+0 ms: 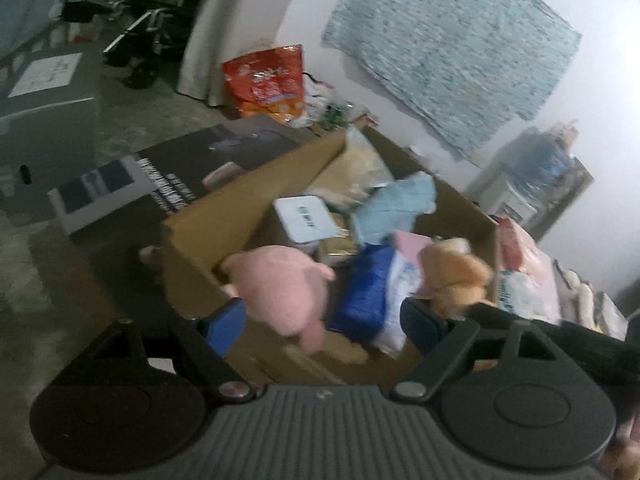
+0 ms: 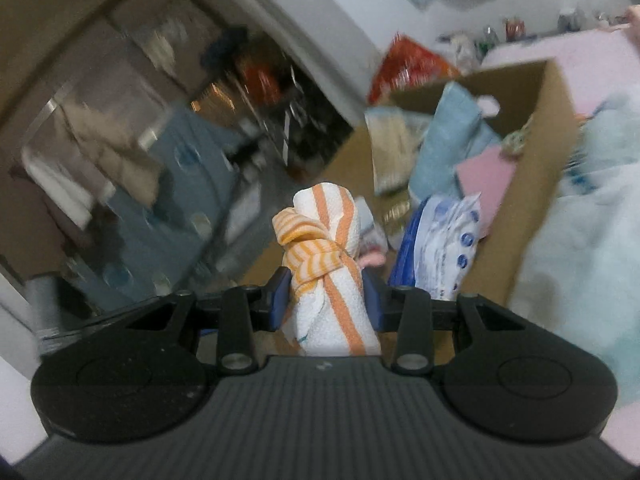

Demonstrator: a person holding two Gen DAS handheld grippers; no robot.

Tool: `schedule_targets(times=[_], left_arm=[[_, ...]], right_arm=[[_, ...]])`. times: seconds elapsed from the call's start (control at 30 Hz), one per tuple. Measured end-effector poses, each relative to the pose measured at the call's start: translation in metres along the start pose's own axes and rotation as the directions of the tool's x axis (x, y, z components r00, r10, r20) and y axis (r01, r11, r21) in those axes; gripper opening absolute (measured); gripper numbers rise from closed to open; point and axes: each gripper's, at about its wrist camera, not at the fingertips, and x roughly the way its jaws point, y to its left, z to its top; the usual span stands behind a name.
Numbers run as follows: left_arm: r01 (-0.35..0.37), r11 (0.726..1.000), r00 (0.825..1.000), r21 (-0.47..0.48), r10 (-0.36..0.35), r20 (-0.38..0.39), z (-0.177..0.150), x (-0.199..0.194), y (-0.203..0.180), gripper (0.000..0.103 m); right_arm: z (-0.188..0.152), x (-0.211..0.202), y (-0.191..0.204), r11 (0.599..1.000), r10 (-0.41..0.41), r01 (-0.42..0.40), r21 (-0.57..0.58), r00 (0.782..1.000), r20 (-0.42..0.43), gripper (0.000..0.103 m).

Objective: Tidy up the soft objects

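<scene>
Left tongs released, tilted over box; right tongs grasping rolled towel

Left gripper: hanging over the box, jaws standing wide, pads pressing on nothing.
Pink plush toy: lying between the blue fingers, nearer the left one, blurred.
Cardboard box: sitting open, holding the pink plush, an orange plush toy, a light blue cloth and a blue packet.

Orange printed bag on the floor against the white wall. Pale blue patterned cloth hangs above it. Wheelchair parked far left, behind a grey printed carton.
</scene>
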Motion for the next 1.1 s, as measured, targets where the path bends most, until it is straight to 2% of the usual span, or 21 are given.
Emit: schedule_targets(times=[0.17, 0.27, 0.37, 0.47, 0.6, 0.67, 0.7, 0.77, 0.9, 1.0, 1.1], left_arm=[[-0.015, 0.999, 1.0, -0.028, 0.015, 0.01, -0.003, 0.002, 0.02, 0.086], [-0.024, 0.999, 1.0, -0.027, 0.024, 0.014, -0.005, 0.003, 0.027, 0.086], [-0.011, 1.0, 1.0, -0.025, 0.011, 0.011, -0.007, 0.003, 0.03, 0.086], [0.003, 1.0, 1.0, 0.005, -0.003, 0.013, -0.011, 0.001, 0.031, 0.086], [0.035, 0.997, 0.999, 0.074, -0.035, -0.002, -0.017, -0.006, 0.027, 0.086], [0.079, 0.99, 0.997, 0.116, -0.076, -0.028, -0.023, -0.012, 0.026, 0.086], [0.103, 0.985, 0.994, 0.138, -0.098, -0.046, -0.027, -0.014, 0.026, 0.086], [0.155, 0.972, 0.986, 0.175, -0.14, -0.095, -0.036, -0.016, 0.024, 0.088], [0.215, 0.948, 0.964, 0.236, -0.167, -0.206, -0.059, -0.009, 0.017, 0.088], [0.27, 0.922, 0.938, 0.279, -0.186, -0.294, -0.082, 0.001, 0.005, 0.088], [0.328, 0.886, 0.905, 0.328, -0.196, -0.377, -0.109, 0.013, -0.011, 0.088]], right_arm=[[-0.003, 0.048, 0.015, 0.991, -0.112, 0.102, -0.087, 0.986, -0.119, 0.041], [-0.009, 0.057, 0.022, 0.981, -0.142, 0.122, -0.148, 0.981, -0.135, 0.045], [-0.011, 0.053, 0.024, 0.98, -0.14, 0.117, -0.163, 0.981, -0.137, 0.047], [-0.01, 0.04, 0.025, 0.98, -0.123, 0.104, -0.168, 0.986, -0.11, 0.048], [-0.011, -0.005, 0.025, 0.985, -0.051, 0.048, -0.169, 0.999, -0.016, 0.052], [-0.016, -0.032, 0.023, 0.986, -0.022, 0.026, -0.162, 0.999, 0.027, 0.063], [-0.02, -0.048, 0.02, 0.988, -0.012, 0.019, -0.153, 0.999, 0.048, 0.066], [-0.03, -0.074, 0.011, 0.992, 0.002, 0.007, -0.123, 0.997, 0.071, 0.072], [-0.066, -0.118, -0.021, 1.0, 0.02, -0.021, 0.01, 0.997, 0.07, 0.075], [-0.099, -0.134, -0.046, 0.99, 0.026, -0.033, 0.136, 0.999, 0.047, 0.075], [-0.137, -0.14, -0.07, 0.964, 0.032, -0.034, 0.263, 0.999, 0.01, 0.075]])
